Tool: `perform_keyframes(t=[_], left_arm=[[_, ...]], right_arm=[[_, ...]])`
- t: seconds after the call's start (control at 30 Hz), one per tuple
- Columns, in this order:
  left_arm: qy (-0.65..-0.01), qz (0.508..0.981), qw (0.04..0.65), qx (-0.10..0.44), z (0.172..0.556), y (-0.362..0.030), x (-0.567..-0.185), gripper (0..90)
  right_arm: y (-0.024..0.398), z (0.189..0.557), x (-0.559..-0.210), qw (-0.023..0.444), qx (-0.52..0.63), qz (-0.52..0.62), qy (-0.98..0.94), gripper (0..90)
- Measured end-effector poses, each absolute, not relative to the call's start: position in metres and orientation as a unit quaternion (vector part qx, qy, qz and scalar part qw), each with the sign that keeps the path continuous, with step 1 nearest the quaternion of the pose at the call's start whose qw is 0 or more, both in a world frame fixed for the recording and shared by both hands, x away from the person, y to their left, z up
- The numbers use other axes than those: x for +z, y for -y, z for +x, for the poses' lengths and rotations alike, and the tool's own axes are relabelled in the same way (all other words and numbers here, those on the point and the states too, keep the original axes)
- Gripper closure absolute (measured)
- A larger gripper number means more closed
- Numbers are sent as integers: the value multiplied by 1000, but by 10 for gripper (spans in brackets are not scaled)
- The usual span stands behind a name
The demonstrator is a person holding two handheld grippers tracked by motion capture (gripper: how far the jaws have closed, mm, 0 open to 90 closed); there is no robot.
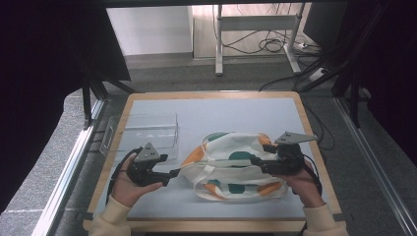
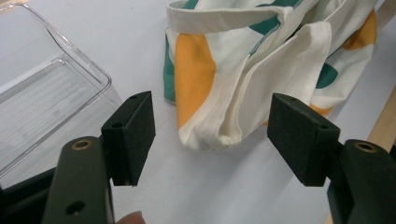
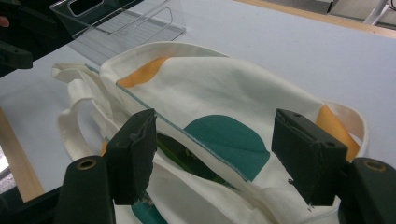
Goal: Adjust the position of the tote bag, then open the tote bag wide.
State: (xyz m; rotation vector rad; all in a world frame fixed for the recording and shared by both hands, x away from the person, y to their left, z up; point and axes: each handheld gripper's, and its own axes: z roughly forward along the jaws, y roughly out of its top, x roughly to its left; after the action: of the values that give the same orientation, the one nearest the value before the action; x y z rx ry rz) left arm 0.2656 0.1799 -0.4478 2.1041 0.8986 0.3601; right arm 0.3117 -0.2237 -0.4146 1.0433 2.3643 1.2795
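Matt cloth bag [image 1: 236, 164], glossy clear-plastic bin [image 1: 147, 130]

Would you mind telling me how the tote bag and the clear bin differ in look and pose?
The tote bag is soft white cloth with orange and green spots, slumped and creased; the clear bin is rigid, see-through plastic, standing upright with straight walls. The bag lies between the left gripper and right gripper, both open; the bin stands apart, beyond the left gripper. Something green shows in the bag's mouth; the bin looks empty. Both rest on the table.
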Motion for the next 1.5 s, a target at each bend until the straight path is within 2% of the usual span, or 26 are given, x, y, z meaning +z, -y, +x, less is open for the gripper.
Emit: perform_keyframes(t=[0.6, 1.13, 1.5], left_arm=[[-337, 835, 411, 141, 276, -165, -436, 328], [-313, 848, 406, 133, 299, -130, -434, 343], [-283, 863, 397, 130, 314, -97, -429, 384]], right_arm=[[227, 297, -413, 122, 438, 355, -817, 314], [213, 292, -418, 116, 428, 335, -831, 316], [213, 289, -418, 116, 429, 336, -831, 318]])
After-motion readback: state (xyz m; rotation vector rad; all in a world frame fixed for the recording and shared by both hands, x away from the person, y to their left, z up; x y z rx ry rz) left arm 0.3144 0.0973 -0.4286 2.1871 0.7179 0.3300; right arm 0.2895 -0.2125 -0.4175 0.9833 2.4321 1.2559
